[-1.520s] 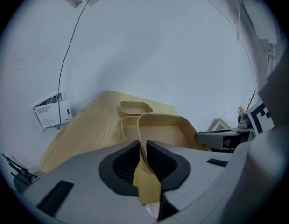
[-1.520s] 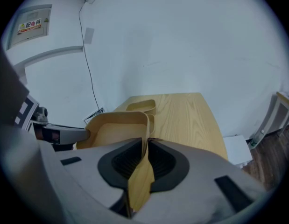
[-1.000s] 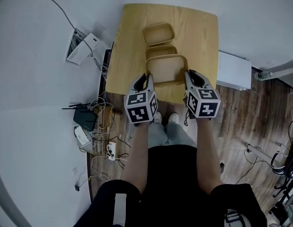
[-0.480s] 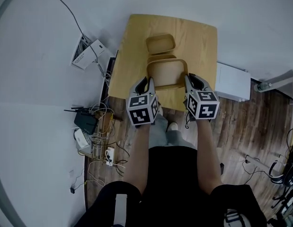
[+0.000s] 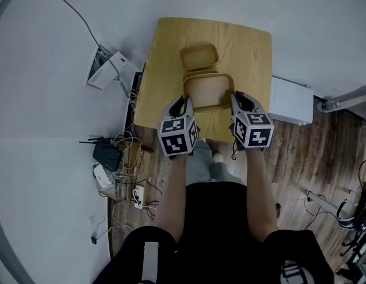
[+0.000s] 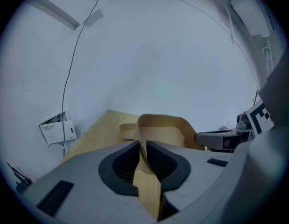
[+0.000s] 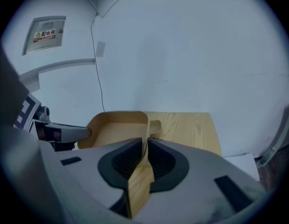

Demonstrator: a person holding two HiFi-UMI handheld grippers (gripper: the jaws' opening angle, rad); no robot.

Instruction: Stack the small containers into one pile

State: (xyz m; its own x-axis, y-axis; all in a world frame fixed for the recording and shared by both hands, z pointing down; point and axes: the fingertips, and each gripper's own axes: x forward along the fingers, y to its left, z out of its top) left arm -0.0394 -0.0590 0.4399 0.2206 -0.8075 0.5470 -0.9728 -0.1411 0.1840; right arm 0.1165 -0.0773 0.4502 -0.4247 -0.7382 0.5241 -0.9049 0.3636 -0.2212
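While my 2 grippers clamp it from either side, the container (image 5: pixel 207 90) is over the near half of the table (image 5: pixel 248 46). Left gripper (image 6: pixel 140 154): jaws closed to a narrow gap, pinching the container's left wall. Right gripper (image 7: pixel 145 154): same pinch on the right wall. A 2nd container (image 5: pixel 200 73) shows only its rim just behind the held one; contact between them, cannot tell. A smaller container (image 5: pixel 199 56) sits farther back on the table.
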